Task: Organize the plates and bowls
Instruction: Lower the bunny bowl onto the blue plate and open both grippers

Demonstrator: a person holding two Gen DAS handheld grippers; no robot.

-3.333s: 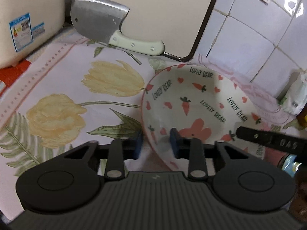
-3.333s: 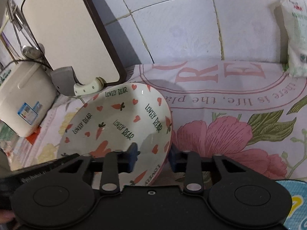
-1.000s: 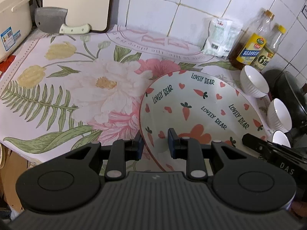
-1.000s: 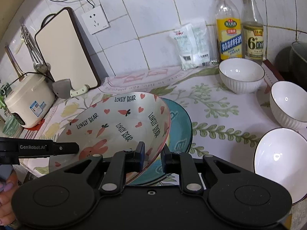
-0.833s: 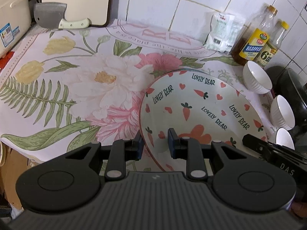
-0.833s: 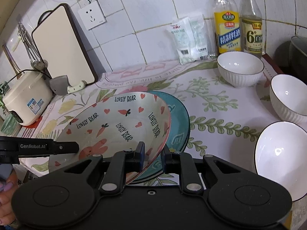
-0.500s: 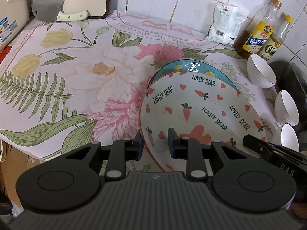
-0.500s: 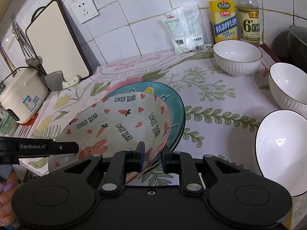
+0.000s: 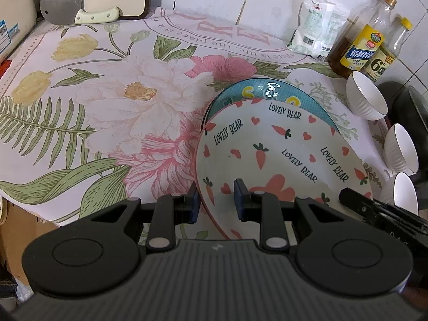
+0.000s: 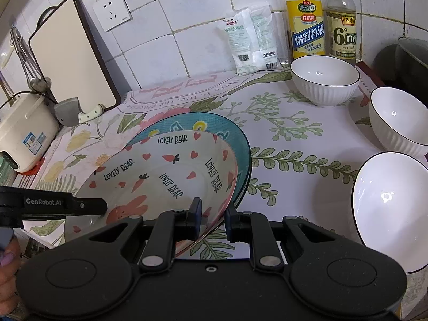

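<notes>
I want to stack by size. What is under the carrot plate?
A teal plate lies under the carrot plate; only its far rim shows, the rest is covered.

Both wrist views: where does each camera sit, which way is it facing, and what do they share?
Left wrist view: on the left claw, angled down over the flowered cloth toward the tiled wall; claw shut on the carrot plate's left rim; right claw's tip at right.
Right wrist view: on the right claw, angled down toward the wall and white bowls; claw shut on the plate's right rim; left claw and a hand at left.
Shared: carrot plate above the teal plate, bottles, cleaver.
</notes>
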